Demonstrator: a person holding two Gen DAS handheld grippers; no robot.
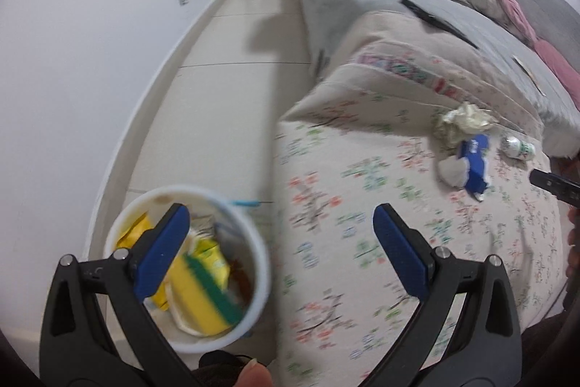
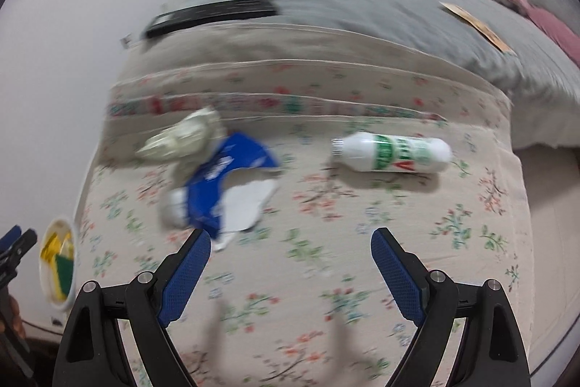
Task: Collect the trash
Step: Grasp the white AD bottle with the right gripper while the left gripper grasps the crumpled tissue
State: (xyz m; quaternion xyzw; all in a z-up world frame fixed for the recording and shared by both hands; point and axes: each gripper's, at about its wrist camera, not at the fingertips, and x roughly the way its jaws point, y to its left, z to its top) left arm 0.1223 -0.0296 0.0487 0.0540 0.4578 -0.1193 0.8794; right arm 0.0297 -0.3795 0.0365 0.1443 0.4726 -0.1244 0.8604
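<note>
— Binned?
— White bin [image 1: 253,263] on the floor beside the bed: yellow wrappers, sponge.
— Left?
— On the floral bedspread [image 2: 308,278]: crumpled paper [image 2: 185,136], blue packet [image 2: 217,176], white bottle [image 2: 391,153]. My left gripper [image 1: 279,223] and right gripper [image 2: 290,249] — both wide, empty.

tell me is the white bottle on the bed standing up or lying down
Lying down. The white bottle rests on its side on the floral bedcover, cap end pointing left in the right wrist view.
</note>
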